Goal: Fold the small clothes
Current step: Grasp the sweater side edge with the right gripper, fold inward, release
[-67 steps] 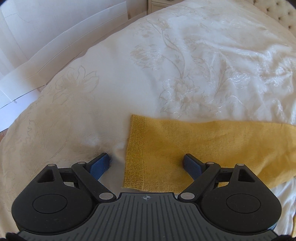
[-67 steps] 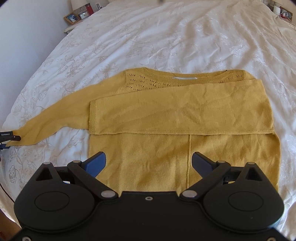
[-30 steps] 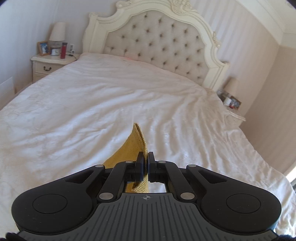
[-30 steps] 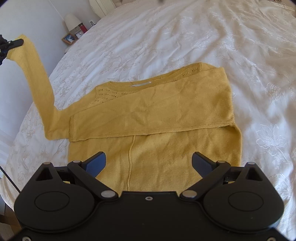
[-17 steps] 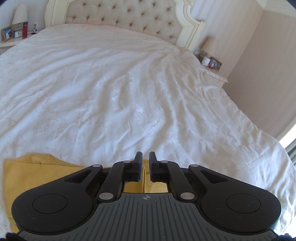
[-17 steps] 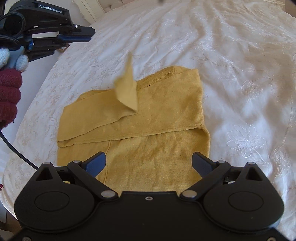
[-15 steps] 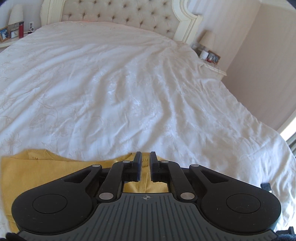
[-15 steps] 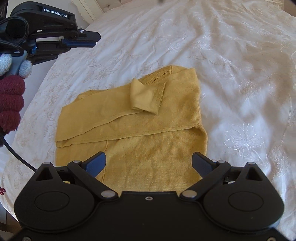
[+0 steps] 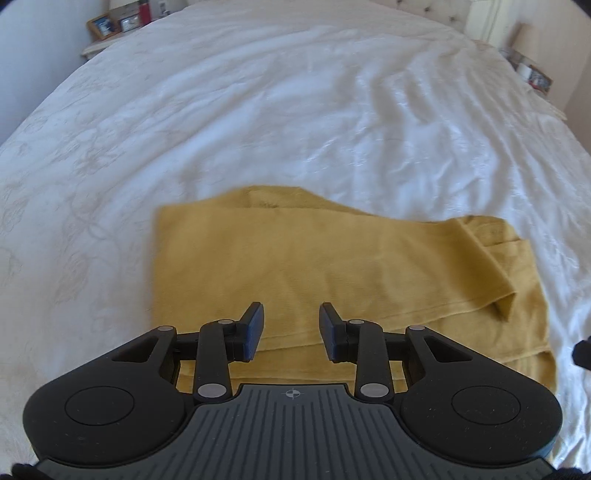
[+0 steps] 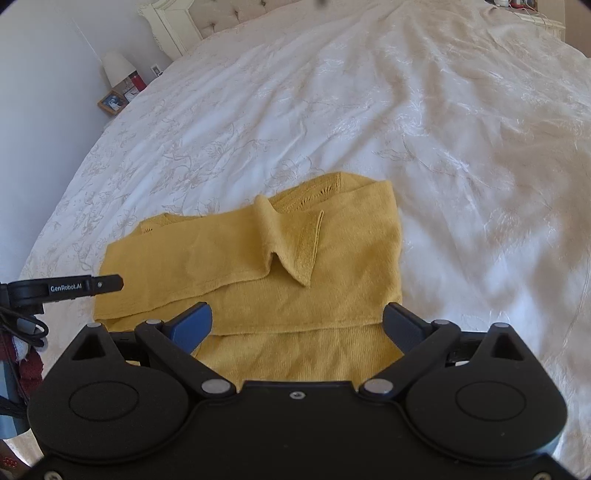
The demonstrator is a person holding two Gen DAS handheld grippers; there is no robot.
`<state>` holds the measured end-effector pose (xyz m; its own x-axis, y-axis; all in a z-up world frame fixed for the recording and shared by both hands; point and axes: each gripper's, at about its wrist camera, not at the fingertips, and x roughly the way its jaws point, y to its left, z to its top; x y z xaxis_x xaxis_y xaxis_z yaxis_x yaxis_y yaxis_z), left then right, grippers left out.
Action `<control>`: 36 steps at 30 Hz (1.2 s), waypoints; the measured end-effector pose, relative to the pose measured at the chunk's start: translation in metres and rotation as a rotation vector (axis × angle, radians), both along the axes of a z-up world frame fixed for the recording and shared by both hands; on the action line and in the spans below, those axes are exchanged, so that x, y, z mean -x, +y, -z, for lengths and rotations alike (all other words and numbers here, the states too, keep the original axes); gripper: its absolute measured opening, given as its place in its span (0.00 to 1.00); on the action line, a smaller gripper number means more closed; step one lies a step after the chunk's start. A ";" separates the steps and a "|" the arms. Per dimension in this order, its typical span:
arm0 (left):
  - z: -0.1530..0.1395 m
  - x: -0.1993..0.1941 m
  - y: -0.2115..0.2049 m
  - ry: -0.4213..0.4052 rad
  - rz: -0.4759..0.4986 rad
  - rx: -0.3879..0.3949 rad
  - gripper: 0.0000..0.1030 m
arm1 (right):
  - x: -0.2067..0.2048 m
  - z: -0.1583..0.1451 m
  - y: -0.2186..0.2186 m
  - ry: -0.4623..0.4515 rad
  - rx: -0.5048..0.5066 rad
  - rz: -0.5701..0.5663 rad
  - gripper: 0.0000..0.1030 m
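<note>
Bed: white floral bedspread [image 10: 369, 110], rumpled, spread ahead of the fingers.
Headboard: cream tufted headboard [image 10: 236, 14], far beyond the fingertips.
Nightstand: far left of the fingers, bearing a lamp [image 10: 116, 66] and a picture frame [image 10: 112, 102].
Wall: pale wall [image 10: 44, 92], perhaps lilac.
Light: daylight.

One yellow sweater [image 10: 258, 266], one bed [image 10: 369, 110], two grippers, two lamps.

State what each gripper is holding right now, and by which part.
Nothing is held. The left gripper has just been opening, jaws apart with nothing between them, above the yellow sweater. The right gripper is wide open, empty.
</note>
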<state>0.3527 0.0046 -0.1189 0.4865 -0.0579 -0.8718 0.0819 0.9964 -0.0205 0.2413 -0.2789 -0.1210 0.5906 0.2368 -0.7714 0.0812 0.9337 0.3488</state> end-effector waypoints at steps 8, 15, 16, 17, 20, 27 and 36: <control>0.034 -0.019 0.057 0.092 -0.143 -0.065 0.31 | -0.049 0.011 0.005 0.032 0.006 -0.008 0.67; 0.052 -0.022 0.091 0.156 -0.178 -0.040 0.39 | -0.081 0.028 -0.002 0.050 -0.009 0.006 0.63; 0.051 -0.023 0.090 0.157 -0.167 -0.047 0.40 | -0.084 0.031 -0.003 0.057 -0.014 0.009 0.62; 0.050 -0.023 0.090 0.156 -0.157 -0.055 0.40 | -0.087 0.035 -0.005 0.066 -0.015 0.012 0.62; 0.050 -0.022 0.093 0.152 -0.147 -0.053 0.42 | -0.095 0.045 -0.008 0.089 -0.017 0.021 0.59; 0.054 -0.021 0.097 0.156 -0.154 -0.032 0.45 | -0.105 0.067 -0.011 0.132 -0.075 0.035 0.49; 0.058 -0.025 0.096 0.157 -0.150 -0.039 0.47 | -0.111 0.066 -0.002 0.150 -0.078 -0.020 0.16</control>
<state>0.3778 0.1004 -0.1774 0.3456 0.0401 -0.9375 -0.0683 0.9975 0.0175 0.3518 -0.2810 -0.1868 0.4652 0.3095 -0.8294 0.1196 0.9063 0.4053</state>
